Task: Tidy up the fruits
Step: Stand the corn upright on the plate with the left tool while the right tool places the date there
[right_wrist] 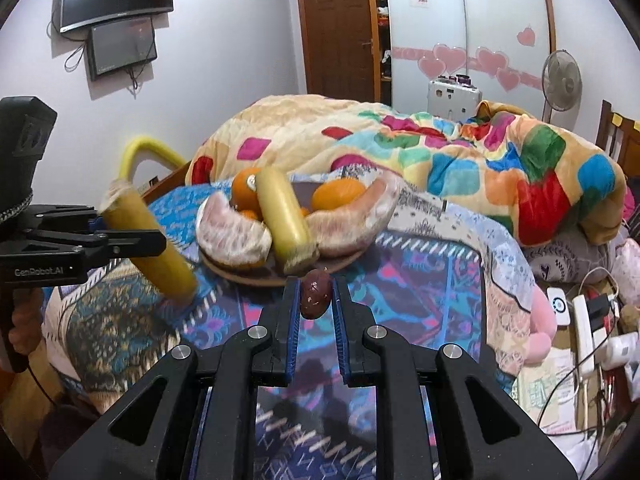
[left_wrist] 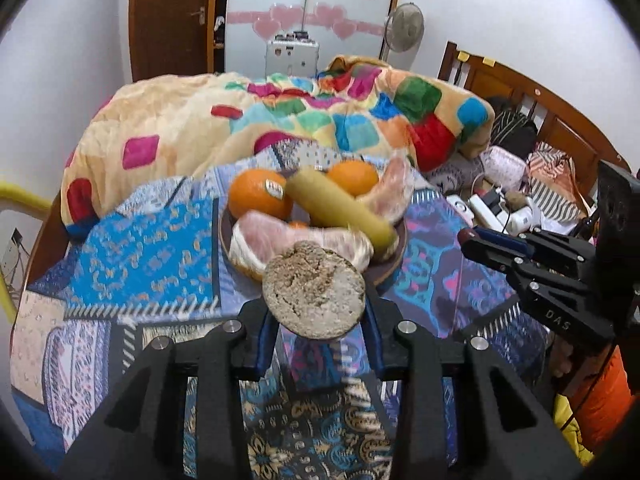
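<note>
left hand-held gripper (left_wrist: 316, 320) clamps yellow cylinder (left_wrist: 314, 294) | right hand-held gripper (right_wrist: 316, 300) pinches dark fruit (right_wrist: 316, 294)

Right tool (right_wrist: 315, 296) grips a dark fruit (right_wrist: 316, 294) (possibly a plum) near plate (right_wrist: 256, 278).

- Both views are evenly lit by soft indoor light; the source cannot be seen.
- Shadows are faint.
- Strong fisheye bending curves the walls (right_wrist: 224, 72) and door (right_wrist: 340, 28), with black vignette at the corners.
- The fruit (left_wrist: 312, 204) is smeared by motion blur.
- Faint glare shows on the wardrobe (right_wrist: 464, 20).
</note>
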Demonstrator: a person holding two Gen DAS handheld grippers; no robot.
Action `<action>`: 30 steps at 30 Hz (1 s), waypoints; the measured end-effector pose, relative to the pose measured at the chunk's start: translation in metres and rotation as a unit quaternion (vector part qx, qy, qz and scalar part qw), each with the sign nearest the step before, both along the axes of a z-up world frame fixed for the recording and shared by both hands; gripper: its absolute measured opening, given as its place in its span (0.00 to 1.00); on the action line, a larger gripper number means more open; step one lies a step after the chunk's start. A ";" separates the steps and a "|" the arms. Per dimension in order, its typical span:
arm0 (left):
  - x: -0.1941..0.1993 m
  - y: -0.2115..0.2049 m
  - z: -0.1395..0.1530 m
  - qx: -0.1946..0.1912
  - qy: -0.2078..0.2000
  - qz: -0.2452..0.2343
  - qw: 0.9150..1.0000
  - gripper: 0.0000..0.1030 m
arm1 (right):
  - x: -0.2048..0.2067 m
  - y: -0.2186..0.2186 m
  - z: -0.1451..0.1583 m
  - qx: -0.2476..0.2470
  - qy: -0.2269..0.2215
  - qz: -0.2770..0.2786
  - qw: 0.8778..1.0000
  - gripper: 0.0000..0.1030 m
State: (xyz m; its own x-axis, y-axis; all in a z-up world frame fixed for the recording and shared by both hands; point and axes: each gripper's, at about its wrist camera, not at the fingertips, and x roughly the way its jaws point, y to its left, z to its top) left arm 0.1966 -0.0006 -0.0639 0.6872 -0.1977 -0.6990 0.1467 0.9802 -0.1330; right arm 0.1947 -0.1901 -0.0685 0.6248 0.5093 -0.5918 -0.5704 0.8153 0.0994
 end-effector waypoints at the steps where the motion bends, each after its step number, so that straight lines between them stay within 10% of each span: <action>1: 0.004 -0.001 0.002 -0.004 -0.002 -0.001 1.000 0.36 | 0.003 0.001 0.002 0.000 -0.004 -0.002 1.000 0.14; 30: 0.117 -0.029 0.013 0.100 -0.001 -0.017 0.995 0.36 | 0.072 0.059 -0.003 -0.046 -0.003 0.018 0.999 0.14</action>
State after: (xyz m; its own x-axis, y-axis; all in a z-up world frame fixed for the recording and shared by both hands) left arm 0.3131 -0.0295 -0.0508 0.6841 -0.0777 -0.7252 0.1795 0.9817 0.0642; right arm 0.2664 -0.1314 -0.0719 0.6103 0.4754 -0.6337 -0.6002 0.7996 0.0218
